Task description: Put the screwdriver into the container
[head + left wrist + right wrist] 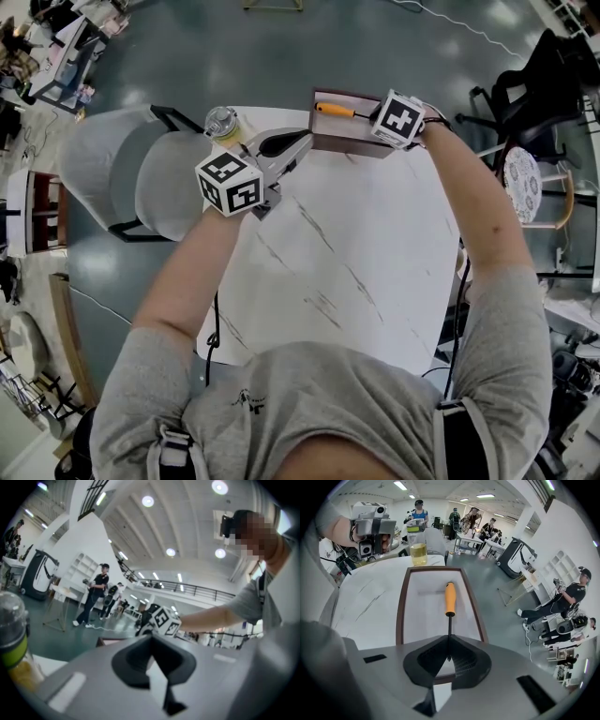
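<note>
A screwdriver (449,598) with an orange handle (335,110) points into the brown-rimmed container (400,616), a shallow tray (347,143) at the table's far edge. My right gripper (448,656) is shut on the tip of its thin metal shaft, at the tray's near end (375,120). The handle hangs low over the tray's pale floor; I cannot tell whether it touches. My left gripper (302,141) is shut with nothing in it, just left of the tray above the table. In its own view my left gripper (151,641) tilts up towards the hall.
A clear bottle of yellow liquid (225,125) (417,543) stands at the white marbled table's (356,253) far left corner. A grey chair (141,173) sits left of the table and a black chair (525,89) at the right. People stand further off.
</note>
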The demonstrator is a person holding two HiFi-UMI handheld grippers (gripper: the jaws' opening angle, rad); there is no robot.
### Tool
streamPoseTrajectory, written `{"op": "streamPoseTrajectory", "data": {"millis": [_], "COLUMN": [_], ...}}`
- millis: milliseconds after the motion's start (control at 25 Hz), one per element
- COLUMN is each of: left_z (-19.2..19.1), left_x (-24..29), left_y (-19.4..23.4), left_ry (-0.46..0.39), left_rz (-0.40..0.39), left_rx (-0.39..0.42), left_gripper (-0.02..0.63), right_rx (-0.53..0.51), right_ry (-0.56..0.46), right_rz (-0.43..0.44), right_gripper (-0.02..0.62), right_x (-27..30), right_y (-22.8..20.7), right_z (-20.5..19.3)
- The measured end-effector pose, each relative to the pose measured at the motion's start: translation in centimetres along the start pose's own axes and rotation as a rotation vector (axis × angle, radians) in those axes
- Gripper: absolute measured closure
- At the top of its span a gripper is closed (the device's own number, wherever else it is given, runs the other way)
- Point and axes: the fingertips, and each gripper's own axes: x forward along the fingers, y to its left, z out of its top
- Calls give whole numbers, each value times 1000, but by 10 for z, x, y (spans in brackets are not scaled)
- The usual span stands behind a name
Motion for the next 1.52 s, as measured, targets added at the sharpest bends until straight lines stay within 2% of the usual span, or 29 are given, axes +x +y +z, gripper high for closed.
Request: {"op": "streamPoseTrajectory", "data": {"millis": [160, 360, 520, 1520], "left_z": [0, 0, 0, 8], "left_x": [0, 1, 1, -3], "left_y": [-2, -4, -6, -16], "left_ry": [2, 2, 2, -9], "left_rz": [-4, -5, -8, -13], "left_rx": [1, 2, 2, 12], "left_gripper": [603, 603, 601, 603], "right_rx": [2, 63, 59, 90], "right_ry": [-13, -62, -63, -98], "right_rz": [-25, -51, -66, -67], "right_gripper": [577, 575, 575, 575], "right_x": [1, -3, -6, -24], "right_y": [-2, -8, -10, -7], "right_z": [1, 3, 3, 7]}}
